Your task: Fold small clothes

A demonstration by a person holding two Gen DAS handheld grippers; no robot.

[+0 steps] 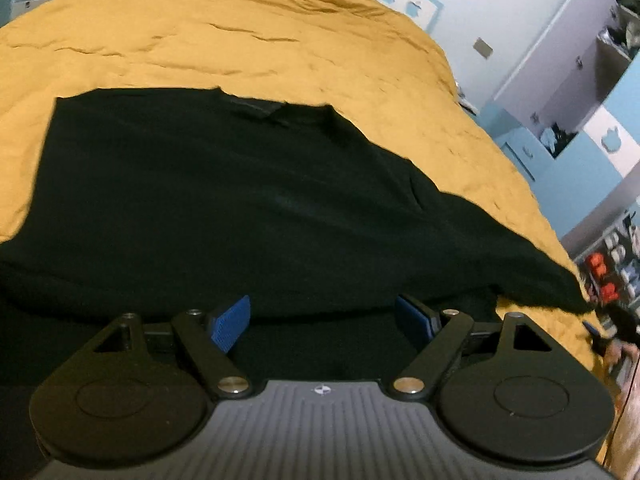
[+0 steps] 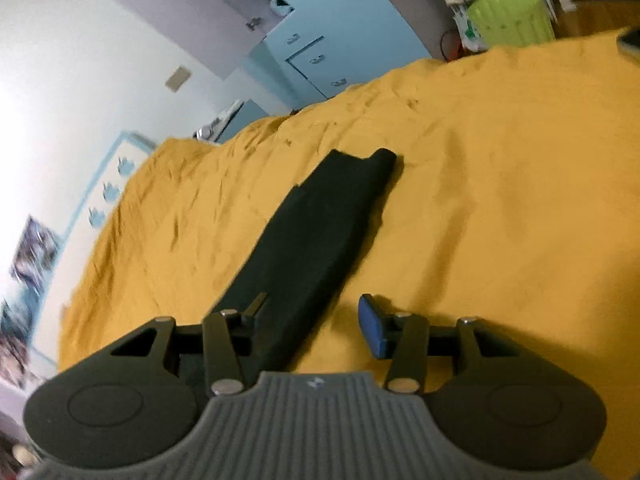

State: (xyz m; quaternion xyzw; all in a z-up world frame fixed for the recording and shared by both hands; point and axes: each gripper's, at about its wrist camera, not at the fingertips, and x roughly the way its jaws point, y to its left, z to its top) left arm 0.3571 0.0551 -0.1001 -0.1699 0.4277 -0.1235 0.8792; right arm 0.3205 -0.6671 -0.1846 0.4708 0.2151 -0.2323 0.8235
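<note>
A black T-shirt (image 1: 240, 200) lies spread on a mustard-yellow bedspread (image 1: 240, 40), collar toward the far side. One side of it is drawn out toward the right edge of the left wrist view. My left gripper (image 1: 322, 322) hovers over the shirt's near part, open, its blue pads (image 1: 230, 324) wide apart and pressing on nothing. In the right wrist view the shirt (image 2: 320, 232) shows as a long dark strip running away from me. My right gripper (image 2: 314, 320) is open. The strip's near end passes between its fingers, and yellow bedspread shows between the cloth and the right blue pad (image 2: 372, 328).
The bedspread (image 2: 500, 200) reaches past the shirt on all sides. Beyond the bed stand light-blue drawers (image 2: 316, 60), a grey cabinet (image 1: 560, 80), cluttered shelves (image 1: 612, 264) and a green bin (image 2: 508, 16). A phone-like object (image 2: 630, 40) lies near the bed's far edge.
</note>
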